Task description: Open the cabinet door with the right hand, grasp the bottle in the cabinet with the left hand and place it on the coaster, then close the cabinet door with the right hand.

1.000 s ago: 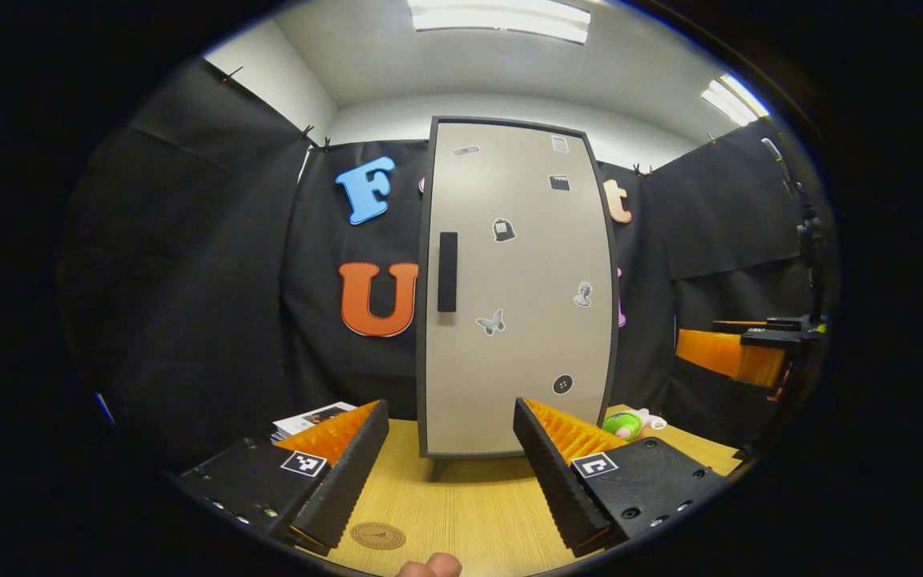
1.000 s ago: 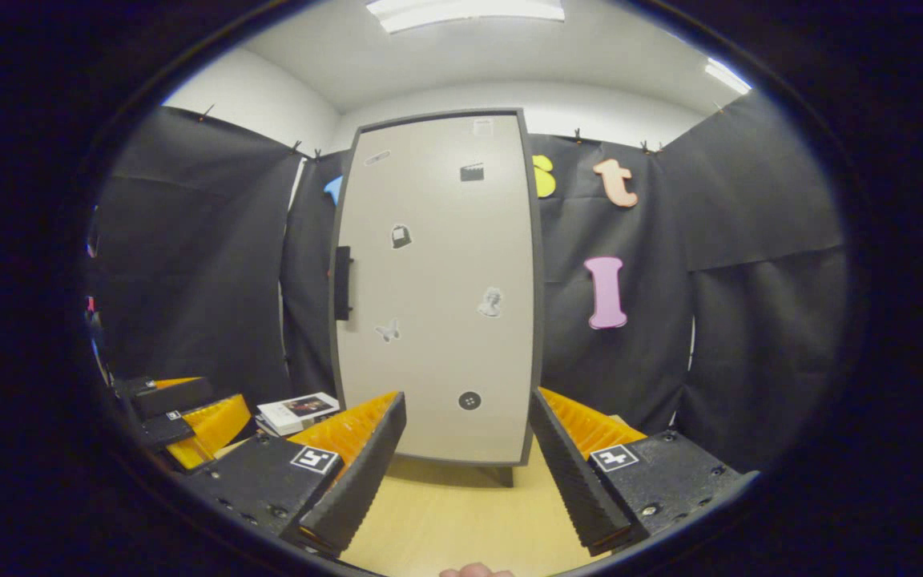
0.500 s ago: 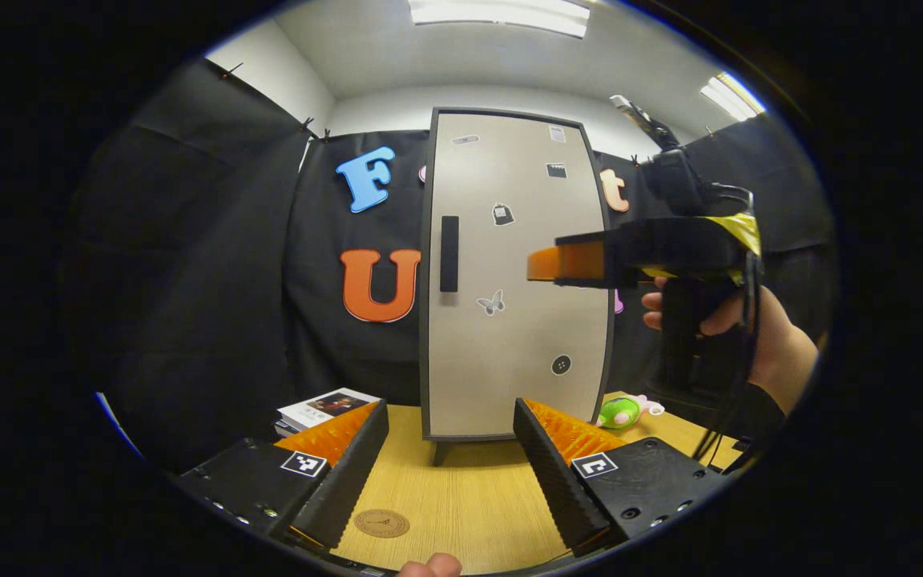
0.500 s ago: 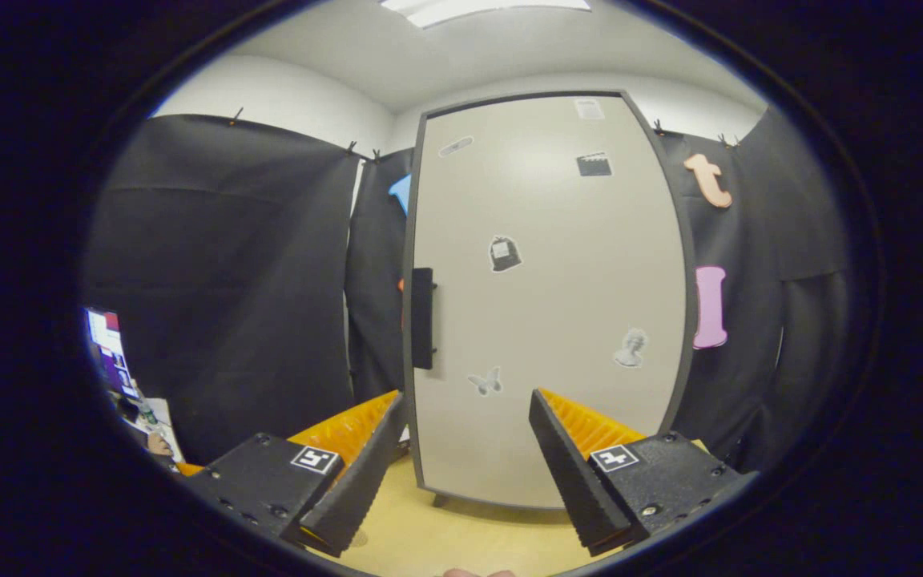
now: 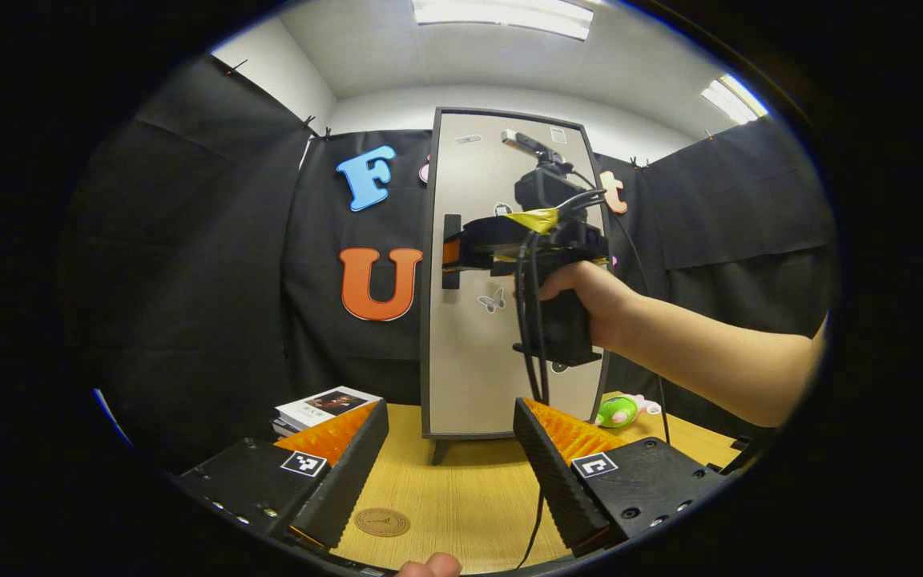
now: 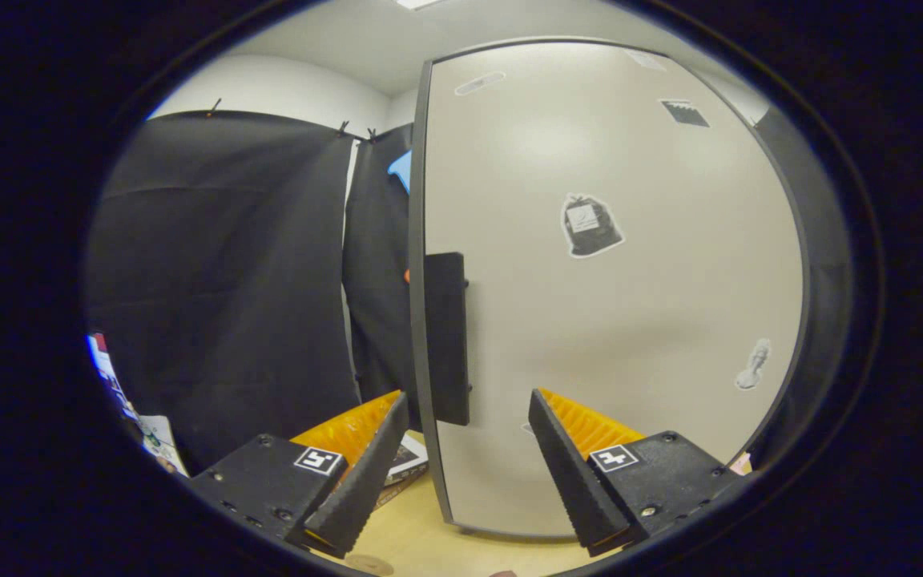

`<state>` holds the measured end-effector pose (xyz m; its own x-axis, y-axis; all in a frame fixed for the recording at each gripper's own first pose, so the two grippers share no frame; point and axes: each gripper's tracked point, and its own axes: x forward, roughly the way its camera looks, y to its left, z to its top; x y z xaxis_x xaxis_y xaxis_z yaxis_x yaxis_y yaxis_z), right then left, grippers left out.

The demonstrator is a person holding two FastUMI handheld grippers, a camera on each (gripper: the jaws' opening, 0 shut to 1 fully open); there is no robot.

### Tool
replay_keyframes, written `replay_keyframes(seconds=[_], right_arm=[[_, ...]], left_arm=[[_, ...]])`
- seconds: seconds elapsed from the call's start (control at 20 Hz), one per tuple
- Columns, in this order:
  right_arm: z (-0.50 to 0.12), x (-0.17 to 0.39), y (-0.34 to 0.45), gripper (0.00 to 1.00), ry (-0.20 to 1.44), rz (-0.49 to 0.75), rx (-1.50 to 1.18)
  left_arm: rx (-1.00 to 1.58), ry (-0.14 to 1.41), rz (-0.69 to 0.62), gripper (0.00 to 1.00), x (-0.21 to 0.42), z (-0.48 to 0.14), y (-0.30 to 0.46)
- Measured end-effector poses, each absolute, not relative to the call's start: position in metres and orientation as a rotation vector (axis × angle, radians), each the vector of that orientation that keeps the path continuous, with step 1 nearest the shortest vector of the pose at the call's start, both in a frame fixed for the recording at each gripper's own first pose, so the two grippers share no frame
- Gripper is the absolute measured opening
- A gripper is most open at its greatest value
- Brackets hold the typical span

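The tall beige cabinet (image 5: pixel 509 353) stands at the back of the wooden table with its door (image 6: pixel 614 304) closed, so the bottle inside is hidden. A black vertical handle (image 5: pixel 449 280) sits on the door's left edge. A hand holds my right gripper (image 5: pixel 461 250) up at the height of that handle. In the right gripper view the handle (image 6: pixel 447 336) is close ahead, just above the gap of my right gripper (image 6: pixel 468 433), which is open and holds nothing. My left gripper (image 5: pixel 451 449) is open and low over the table. A round brown coaster (image 5: pixel 381 522) lies between its fingers.
A stack of books (image 5: pixel 325 403) lies on the table left of the cabinet, and a green toy (image 5: pixel 618 411) lies to its right. The forearm (image 5: pixel 710 361) and a hanging cable (image 5: pixel 530 336) cross in front of the cabinet's right side.
The right gripper has moved left across the cabinet front and forward to the door handle, which now looks much larger in its view. The left gripper has barely moved.
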<state>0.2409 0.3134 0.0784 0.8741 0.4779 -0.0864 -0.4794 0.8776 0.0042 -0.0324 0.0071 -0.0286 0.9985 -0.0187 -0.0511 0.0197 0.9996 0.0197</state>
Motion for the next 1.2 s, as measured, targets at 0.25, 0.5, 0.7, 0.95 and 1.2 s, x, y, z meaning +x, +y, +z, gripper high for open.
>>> replay_keyframes(seconds=[0.25,0.5,0.7,0.95,1.2], right_arm=[[0.08,0.268,0.328,0.83,0.074,0.472,-0.025],[0.086,0.274,0.34,0.51,0.055,0.461,-0.049],[0.086,0.276,0.336,0.33,0.054,0.448,-0.071],[0.085,0.275,0.337,0.17,0.076,0.436,-0.07],[0.085,0.265,0.335,0.16,0.087,0.469,-0.077]], left_arm=[[0.022,0.049,-0.013,0.95,-0.029,-0.029,0.016],[0.025,0.05,-0.009,0.95,-0.024,-0.03,0.024],[0.019,0.047,0.003,0.95,-0.023,-0.03,0.031],[0.016,0.046,0.011,0.95,-0.024,-0.029,0.036],[0.019,0.038,0.021,0.95,-0.029,-0.028,0.04]])
